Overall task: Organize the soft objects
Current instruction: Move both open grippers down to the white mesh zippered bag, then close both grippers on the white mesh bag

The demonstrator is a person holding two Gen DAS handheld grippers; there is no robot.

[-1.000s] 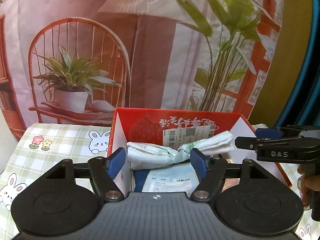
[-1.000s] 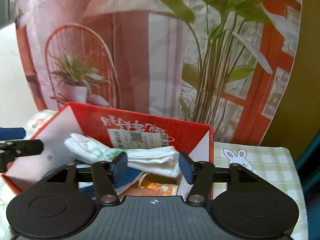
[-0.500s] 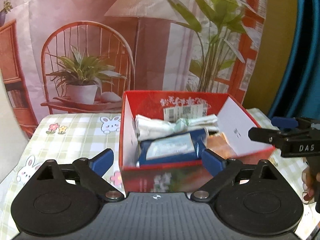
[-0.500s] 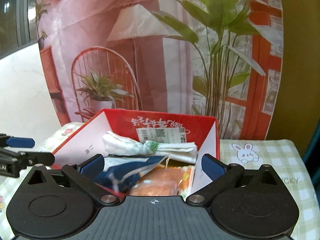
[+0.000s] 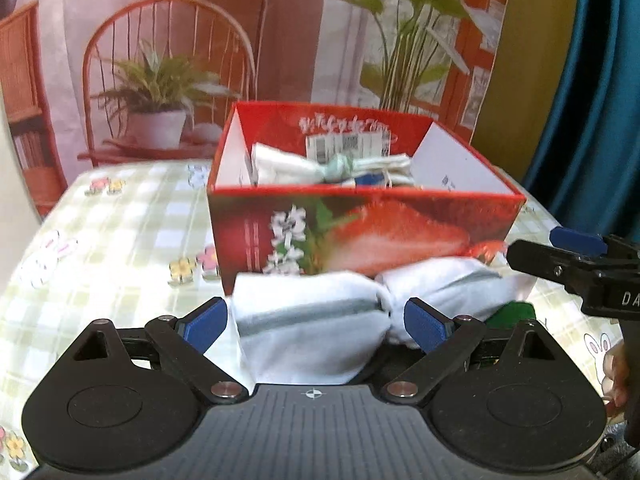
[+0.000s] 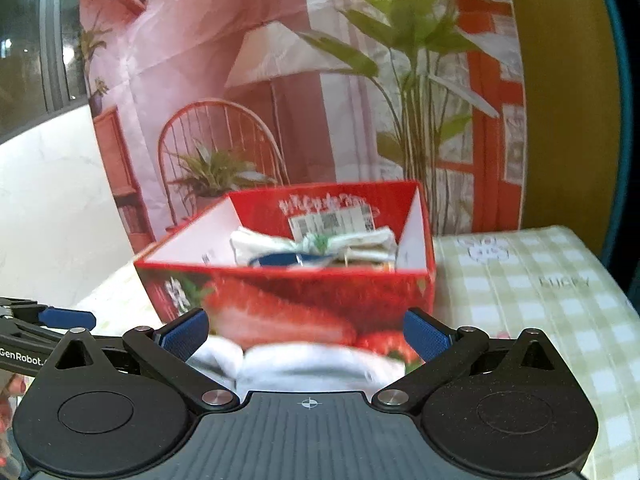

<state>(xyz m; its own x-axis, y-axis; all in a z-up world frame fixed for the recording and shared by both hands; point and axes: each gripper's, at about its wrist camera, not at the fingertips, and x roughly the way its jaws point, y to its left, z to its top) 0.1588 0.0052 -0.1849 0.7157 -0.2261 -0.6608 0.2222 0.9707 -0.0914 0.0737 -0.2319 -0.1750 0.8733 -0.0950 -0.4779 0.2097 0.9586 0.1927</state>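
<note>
Fingers of the left gripper (image 5: 316,325) are spread wide, and a white bundle (image 5: 320,320) of soft cloth lies between them on the checked tablecloth (image 5: 120,216), not pinched by either blue pad. The right gripper (image 6: 306,334) is spread just as wide, with the same bundle showing low between its fingers, blurred and partly hidden by the gripper body.

Just beyond both pairs of fingertips stands the red strawberry box (image 5: 360,232), its near wall touching or almost touching the bundle. Inside the box, toward its far wall, lie a white tied bundle (image 5: 332,164) and a blue pack (image 5: 368,179). To the right of the left fingers, a scrap of something green (image 5: 512,312) peeks from under the cloth; what it is cannot be told.

The next grasp looks like the risky part. The bundle is pinched at its middle into 2 lobes, so closing on 1 lobe alone could let the other sag and catch on the box's near rim during the lift. Its closeness to the wall could also make a fingertip nudge the light box away. Both grippers closing at once might stretch the cloth apart.
</note>
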